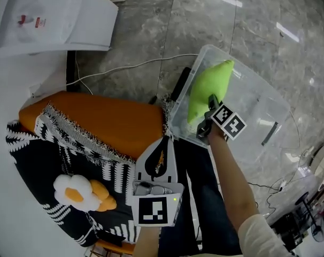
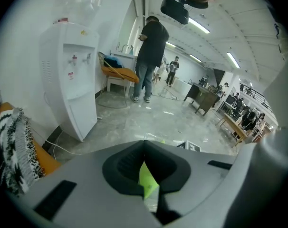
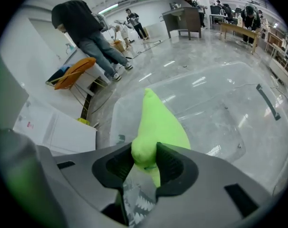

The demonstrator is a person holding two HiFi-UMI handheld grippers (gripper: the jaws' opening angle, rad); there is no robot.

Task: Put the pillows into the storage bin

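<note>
"Two grippers, you said. What did the right gripper [image 1: 203,128] have?"

"It was clamped on one corner of the green pillow [image 1: 207,84]. That pillow sat inside the clear storage bin [image 1: 263,103], along the wall nearest the orange pillow [image 1: 103,122]."

"And the left gripper [image 1: 163,141]?"

"Jaws pressed together, nothing between them. It hung over the orange pillow's edge, just beside the bin."

"Where were the other pillows?"

"Outside the bin. The orange pillow lay against a black-and-white fringed pillow [image 1: 36,159], and a flower-shaped cushion [image 1: 79,193] rested on that one."
</note>
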